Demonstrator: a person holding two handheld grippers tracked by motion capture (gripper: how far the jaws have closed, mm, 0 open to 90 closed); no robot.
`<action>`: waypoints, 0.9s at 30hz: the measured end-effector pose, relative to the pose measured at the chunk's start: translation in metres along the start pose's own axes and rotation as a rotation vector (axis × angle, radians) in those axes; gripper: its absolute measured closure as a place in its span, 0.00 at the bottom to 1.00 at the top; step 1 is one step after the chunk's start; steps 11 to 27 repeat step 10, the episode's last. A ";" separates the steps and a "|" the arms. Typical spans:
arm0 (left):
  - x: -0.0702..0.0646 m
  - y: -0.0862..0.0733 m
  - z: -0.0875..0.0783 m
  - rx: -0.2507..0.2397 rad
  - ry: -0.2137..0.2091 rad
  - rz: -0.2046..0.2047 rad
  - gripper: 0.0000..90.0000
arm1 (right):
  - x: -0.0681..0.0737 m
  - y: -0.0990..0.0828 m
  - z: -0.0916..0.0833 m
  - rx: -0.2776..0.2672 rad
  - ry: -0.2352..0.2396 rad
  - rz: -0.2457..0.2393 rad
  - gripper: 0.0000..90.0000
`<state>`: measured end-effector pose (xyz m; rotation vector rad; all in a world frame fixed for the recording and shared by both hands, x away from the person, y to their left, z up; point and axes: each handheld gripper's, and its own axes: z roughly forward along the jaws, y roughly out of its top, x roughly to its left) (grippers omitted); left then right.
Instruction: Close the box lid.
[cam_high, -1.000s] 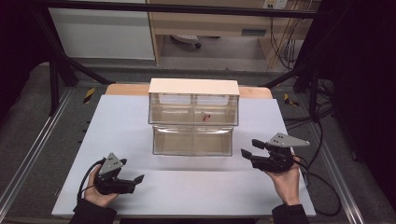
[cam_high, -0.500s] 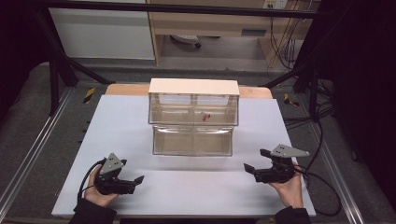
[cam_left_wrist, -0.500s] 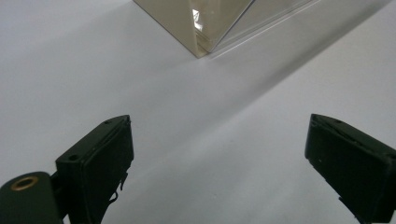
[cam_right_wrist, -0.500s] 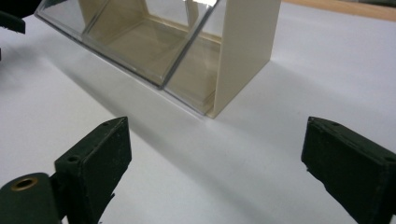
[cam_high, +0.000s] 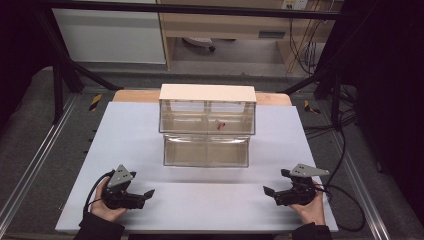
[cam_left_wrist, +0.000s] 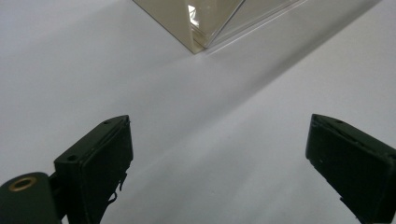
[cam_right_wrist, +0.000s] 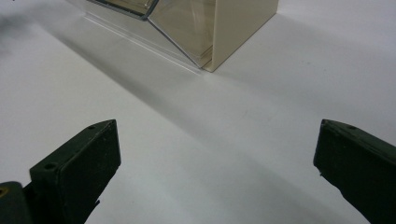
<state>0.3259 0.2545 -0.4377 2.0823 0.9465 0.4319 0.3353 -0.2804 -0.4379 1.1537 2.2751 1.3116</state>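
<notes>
A small drawer cabinet (cam_high: 207, 102) with a beige top and clear drawers stands mid-table. Its lower drawer (cam_high: 206, 151) is pulled out toward me. A small red thing (cam_high: 220, 125) lies in the upper right drawer. My left gripper (cam_high: 145, 193) rests low at the front left, open, jaws pointing right. In the left gripper view its jaws (cam_left_wrist: 219, 163) are wide apart over bare table, with a drawer corner (cam_left_wrist: 198, 37) ahead. My right gripper (cam_high: 274, 182) sits at the front right, open. Its jaws (cam_right_wrist: 217, 163) have just been opening, with nothing between them, and the cabinet's corner (cam_right_wrist: 210, 56) is ahead.
The white tabletop (cam_high: 125, 130) has free room on both sides of the cabinet and in front of it. Cables (cam_high: 345, 200) trail off the right edge. Black frame rails and a dark floor surround the table.
My right hand has come down and toward the table's front edge, and its jaws stand wider apart. The left hand and the cabinet have stayed put.
</notes>
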 end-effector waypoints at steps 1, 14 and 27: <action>0.000 0.000 0.000 0.000 -0.001 0.000 0.08 | 0.000 -0.001 0.000 0.005 0.000 0.003 0.01; 0.000 0.000 0.000 0.000 -0.010 0.004 0.08 | 0.000 -0.004 -0.001 0.025 0.002 0.004 0.01; 0.000 0.000 0.000 0.000 -0.010 0.004 0.08 | 0.000 -0.004 -0.001 0.025 0.002 0.004 0.01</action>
